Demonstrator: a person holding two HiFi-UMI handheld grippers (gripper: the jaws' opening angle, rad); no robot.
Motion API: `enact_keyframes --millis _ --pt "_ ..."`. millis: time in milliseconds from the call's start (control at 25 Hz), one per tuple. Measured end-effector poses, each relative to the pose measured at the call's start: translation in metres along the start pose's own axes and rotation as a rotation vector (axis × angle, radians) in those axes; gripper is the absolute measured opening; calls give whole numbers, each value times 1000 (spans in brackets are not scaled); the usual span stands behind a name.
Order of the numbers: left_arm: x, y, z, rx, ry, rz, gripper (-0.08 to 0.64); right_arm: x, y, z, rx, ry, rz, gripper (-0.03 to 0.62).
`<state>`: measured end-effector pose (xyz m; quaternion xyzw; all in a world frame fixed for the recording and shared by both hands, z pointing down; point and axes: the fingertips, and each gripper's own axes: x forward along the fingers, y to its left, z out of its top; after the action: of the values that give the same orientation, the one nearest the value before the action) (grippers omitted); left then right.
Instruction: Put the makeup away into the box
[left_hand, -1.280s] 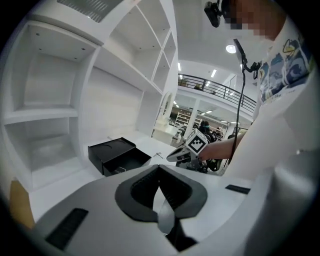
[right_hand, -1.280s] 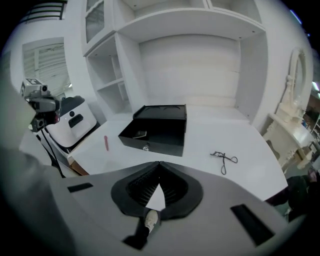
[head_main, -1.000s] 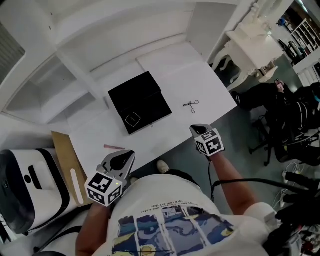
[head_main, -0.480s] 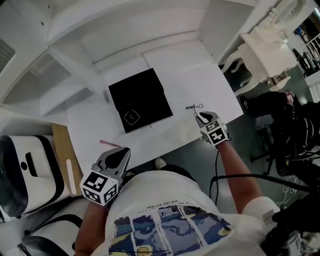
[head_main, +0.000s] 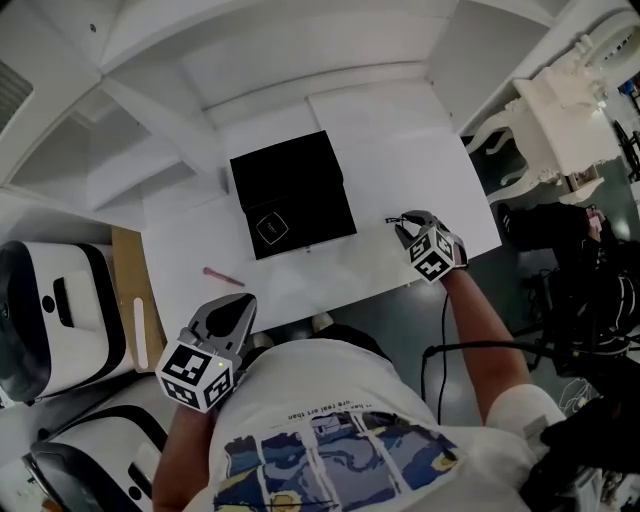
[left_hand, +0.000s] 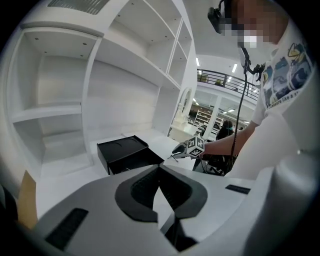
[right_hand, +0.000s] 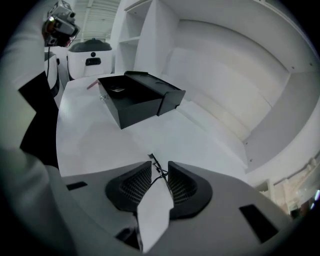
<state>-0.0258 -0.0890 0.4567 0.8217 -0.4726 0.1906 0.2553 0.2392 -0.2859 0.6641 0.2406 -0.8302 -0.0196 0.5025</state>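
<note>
- The right gripper (head_main: 402, 222) has come in from off the table's near edge and is now down over the curler (head_main: 389, 218), with its marker cube rolled round as it came.
- Its jaws have just been opening. In the right gripper view (right_hand: 160, 167) they stand a narrow way apart, the curler's thin black wire (right_hand: 153, 159) running up between the pads, which are not clamped on it.
- The left gripper (head_main: 238, 302) has hardly moved, hanging just off the near edge of the table (head_main: 400, 160) at 7 o'clock from the box (head_main: 292, 195).
- Left gripper view: the jaw tips (left_hand: 160, 170) meet, with nothing between them.
- The box is black and sits on the table's middle, up against the white shelves (head_main: 150, 160) at its 12 o'clock. It is well apart from both grippers.
- The curler lies on the bare table at the box's 4 o'clock, near it but not touching.
- A pink stick (head_main: 222, 275) lies flat at the box's 7 o'clock, between the box and the left gripper, touching neither.
- From the right gripper view the box (right_hand: 135, 97) sits up at 11 o'clock, with the pink stick (right_hand: 91, 85) beyond its far corner.
- From the left gripper view the box (left_hand: 125, 152) is straight ahead, with the right gripper at its 3 o'clock.
</note>
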Motion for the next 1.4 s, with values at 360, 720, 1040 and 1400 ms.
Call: enact_keyframes --millis 360,720,1040,1400 --pt "-2 -3 -2 -5 -5 20 14 11 5 3 -115 18 24 71" --pt "-11 -5 -6 -11 -11 14 14 -6 0 3 -38 10 -7 38" --pt "-23 -7 -9 -3 -31 -19 14 -38 0 27 44 -26 -40 34" --pt "-50 -1 -22 -18 -69 -26 14 -80 16 100 80 -114 2 34"
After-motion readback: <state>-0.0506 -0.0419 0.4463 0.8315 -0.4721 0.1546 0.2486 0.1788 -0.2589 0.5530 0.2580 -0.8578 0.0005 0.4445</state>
